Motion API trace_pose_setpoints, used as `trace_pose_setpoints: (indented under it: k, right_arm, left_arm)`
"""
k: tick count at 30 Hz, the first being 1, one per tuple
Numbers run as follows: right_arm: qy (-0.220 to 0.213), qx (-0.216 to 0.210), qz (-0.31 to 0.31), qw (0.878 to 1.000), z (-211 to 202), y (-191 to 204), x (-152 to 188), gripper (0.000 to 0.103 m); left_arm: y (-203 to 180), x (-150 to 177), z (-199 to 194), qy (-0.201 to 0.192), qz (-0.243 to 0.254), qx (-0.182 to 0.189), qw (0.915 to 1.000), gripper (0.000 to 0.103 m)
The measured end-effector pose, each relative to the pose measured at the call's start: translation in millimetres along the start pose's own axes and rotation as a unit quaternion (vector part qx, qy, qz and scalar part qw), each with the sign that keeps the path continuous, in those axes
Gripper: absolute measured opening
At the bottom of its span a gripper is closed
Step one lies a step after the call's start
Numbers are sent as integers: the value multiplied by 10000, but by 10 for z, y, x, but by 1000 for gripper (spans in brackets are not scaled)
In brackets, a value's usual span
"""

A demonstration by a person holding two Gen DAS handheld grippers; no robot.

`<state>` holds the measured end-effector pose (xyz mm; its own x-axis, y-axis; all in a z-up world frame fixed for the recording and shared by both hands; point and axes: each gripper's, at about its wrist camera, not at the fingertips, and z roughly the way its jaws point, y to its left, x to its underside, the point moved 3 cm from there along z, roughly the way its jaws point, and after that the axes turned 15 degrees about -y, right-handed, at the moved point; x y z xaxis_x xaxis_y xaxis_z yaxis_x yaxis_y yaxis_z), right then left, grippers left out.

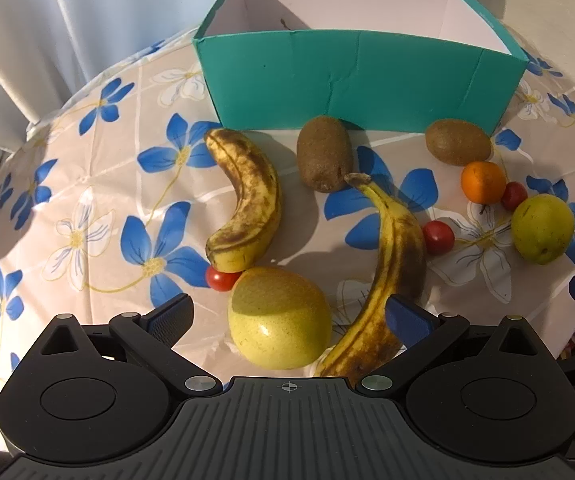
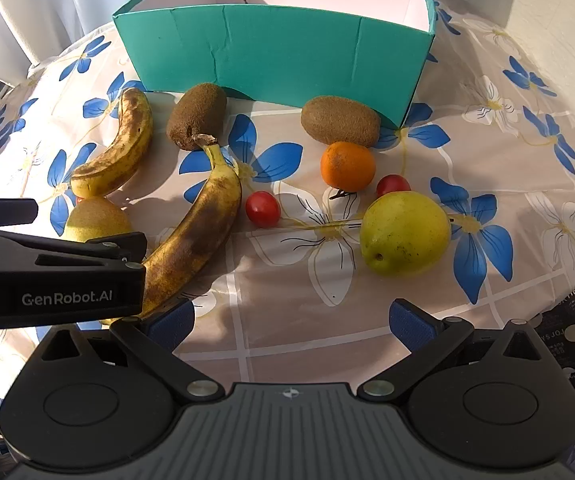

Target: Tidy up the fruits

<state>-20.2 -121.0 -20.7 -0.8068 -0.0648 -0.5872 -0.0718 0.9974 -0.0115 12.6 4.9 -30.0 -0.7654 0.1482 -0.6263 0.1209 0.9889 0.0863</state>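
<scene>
Table under a floral cloth, fruit loose on it. Teal box at the far edge, open top, white inside; nearly all of its floor is hidden.

Left to right: short spotted banana, its near end touching a cherry tomato and a yellow apple. Left gripper spread wide around that apple, jaws not touching it, holding nothing. Kiwi just before the box wall. Long banana runs from that kiwi toward the near edge. Second tomato beside it. Second kiwi near the box's right corner, orange just in front of it. Third tomato between orange and green-yellow apple.

Right gripper wide open, empty, over bare cloth at the near edge.
</scene>
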Motion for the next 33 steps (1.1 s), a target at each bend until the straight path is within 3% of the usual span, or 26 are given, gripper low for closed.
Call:
trace_pose_setpoints:
  k: [33]
  right_arm:
    - [-12, 7, -17, 10000, -16, -11, -3, 103]
  left_arm:
    - [22, 13, 11, 80, -55, -23, 10000, 103]
